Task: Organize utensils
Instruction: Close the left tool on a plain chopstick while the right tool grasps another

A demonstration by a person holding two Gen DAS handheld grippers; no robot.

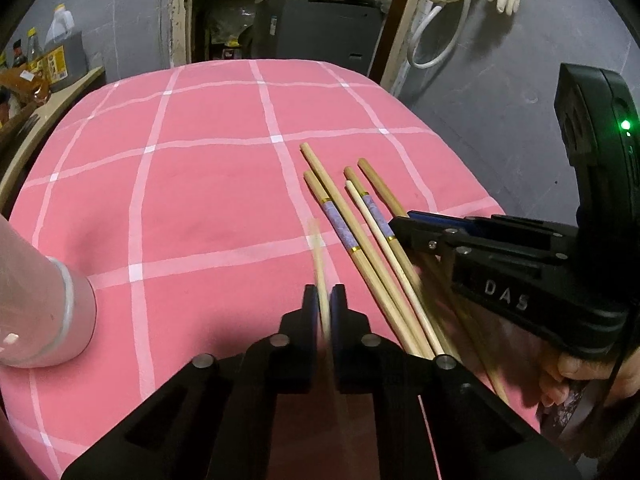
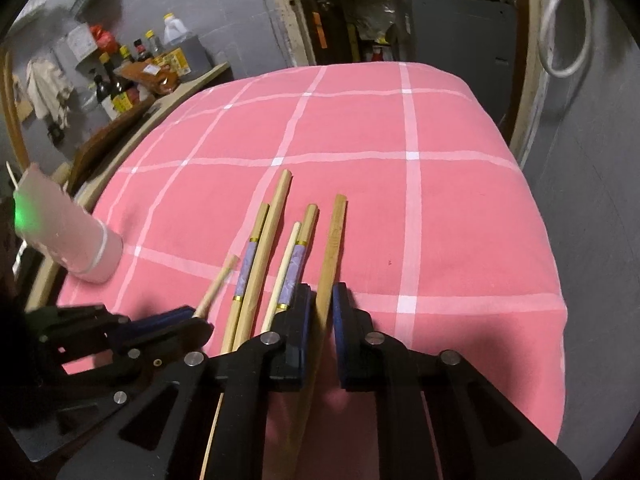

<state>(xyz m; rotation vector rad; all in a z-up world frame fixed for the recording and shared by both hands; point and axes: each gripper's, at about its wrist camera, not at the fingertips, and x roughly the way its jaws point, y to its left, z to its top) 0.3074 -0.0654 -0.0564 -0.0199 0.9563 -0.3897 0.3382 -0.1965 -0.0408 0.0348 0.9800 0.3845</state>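
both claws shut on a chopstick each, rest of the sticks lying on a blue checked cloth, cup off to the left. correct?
Not quite: the cloth is pink with white checks, as both wrist views show. The rest holds: the left claw is shut on a thin chopstick, the right claw on a wider one, and the cup stands at left.

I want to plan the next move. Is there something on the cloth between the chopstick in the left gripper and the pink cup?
Nothing visible is in the way. The left gripper is shut on a thin chopstick, and only bare pink cloth lies between it and the pink cup. The other chopsticks lie on the far side from the cup.
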